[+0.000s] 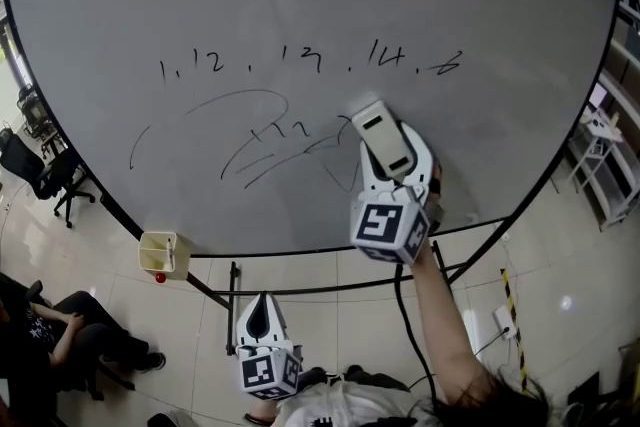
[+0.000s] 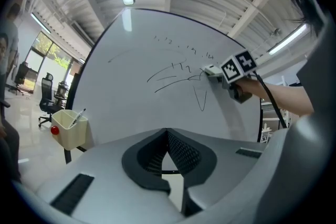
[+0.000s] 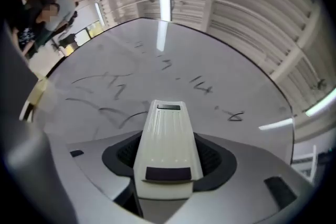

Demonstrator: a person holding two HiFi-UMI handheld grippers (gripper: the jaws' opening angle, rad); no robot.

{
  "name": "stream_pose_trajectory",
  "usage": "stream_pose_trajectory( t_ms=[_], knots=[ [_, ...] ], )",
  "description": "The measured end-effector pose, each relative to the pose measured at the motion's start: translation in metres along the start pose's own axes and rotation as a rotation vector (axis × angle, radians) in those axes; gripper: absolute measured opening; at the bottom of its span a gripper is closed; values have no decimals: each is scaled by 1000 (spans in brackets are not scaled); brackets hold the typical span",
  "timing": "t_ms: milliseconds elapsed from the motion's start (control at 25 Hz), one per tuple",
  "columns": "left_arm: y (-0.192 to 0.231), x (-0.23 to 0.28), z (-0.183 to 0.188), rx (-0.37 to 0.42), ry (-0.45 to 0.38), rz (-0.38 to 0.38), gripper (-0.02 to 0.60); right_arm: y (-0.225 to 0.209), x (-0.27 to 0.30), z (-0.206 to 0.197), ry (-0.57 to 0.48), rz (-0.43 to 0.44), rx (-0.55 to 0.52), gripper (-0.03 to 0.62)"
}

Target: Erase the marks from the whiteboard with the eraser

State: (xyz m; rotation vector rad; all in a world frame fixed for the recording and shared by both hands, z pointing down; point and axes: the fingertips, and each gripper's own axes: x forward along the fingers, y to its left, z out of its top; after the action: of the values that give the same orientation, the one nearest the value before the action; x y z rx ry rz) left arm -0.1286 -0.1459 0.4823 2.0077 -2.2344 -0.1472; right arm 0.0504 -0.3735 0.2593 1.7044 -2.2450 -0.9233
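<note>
Grey whiteboard (image 1: 500,25): it carries dark writing across its upper and middle parts, and the stretch toward its right edge is bare.
Cream holder (image 1: 163,252): it hangs at the whiteboard's lower left edge with a pen in it and plays no part here.
Left gripper (image 1: 258,315): we see it below the whiteboard's bottom edge, well apart from the surface. Its jaws meet at the tips with nothing between them.
Marks (image 1: 262,130): 1 row of short numbers runs nearer the top edge. Looping scribbles lie under it across the middle and end in a V-shaped stroke just beside the eraser.
Eraser (image 1: 383,137): white and long, it sits right of the whiteboard's centre. Its far end appears pressed to the surface at the right end of the scribbles.
Right gripper (image 1: 392,170): its 2 jaws are closed narrowly on the eraser's near end, 1 on each long side.
Step in hand: we judge this to be the wiping itself, with most of the writing not yet cleared.
Next move: we think it calls for flat, firm pressure and a sweep left along the scribbles. The row of numbers above would follow.
</note>
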Motion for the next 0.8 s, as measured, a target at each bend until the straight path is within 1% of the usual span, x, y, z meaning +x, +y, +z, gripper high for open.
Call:
stream_pose_trajectory(
  t_ms=[80, 120, 160, 200, 240, 320, 360, 400, 440, 480, 520, 640, 680, 720, 760, 800],
  knots=[
    [4, -1, -4, -1, 0, 6, -6, -54, 6, 25, -28, -106, 118, 282],
    [6, -1, -6, -1, 1, 11, -6, -64, 7, 34, -37, -133, 142, 282],
    [7, -2, -8, -3, 5, 15, -6, -59, 8, 37, -43, -131, 131, 282],
    [8, -2, -8, -7, 10, 18, -6, -38, 8, 36, -44, -98, 91, 282],
    [8, -2, -8, -11, 15, 21, -6, -7, 6, 29, -38, -43, 30, 282],
    [7, -1, -6, -12, 13, 22, -6, 60, -3, 5, -9, 78, -133, 282],
    [6, 0, -5, -12, 10, 21, -6, 82, -7, -6, 7, 120, -211, 282],
    [6, 0, -5, -12, 7, 19, -6, 92, -9, -14, 16, 143, -260, 282],
    [5, 0, -4, -13, 4, 17, -6, 88, -8, -14, 20, 145, -275, 282],
    [6, -2, -5, -13, 4, 18, -6, 74, -5, -8, 17, 123, -256, 282],
    [6, -3, -5, -11, 6, 19, -6, 50, -1, 3, 7, 79, -212, 282],
    [8, -3, -6, -10, 16, 26, -6, -33, 12, 41, -36, -83, 8, 282],
    [9, -4, -6, -11, 17, 29, -6, -50, 14, 47, -47, -119, 63, 282],
    [10, -4, -7, -11, 17, 33, -6, -55, 15, 50, -54, -135, 92, 282],
    [11, -4, -7, -13, 18, 36, -6, -46, 14, 48, -55, -125, 92, 282],
    [11, -4, -8, -15, 18, 38, -6, -24, 12, 42, -49, -89, 60, 282]
  ],
)
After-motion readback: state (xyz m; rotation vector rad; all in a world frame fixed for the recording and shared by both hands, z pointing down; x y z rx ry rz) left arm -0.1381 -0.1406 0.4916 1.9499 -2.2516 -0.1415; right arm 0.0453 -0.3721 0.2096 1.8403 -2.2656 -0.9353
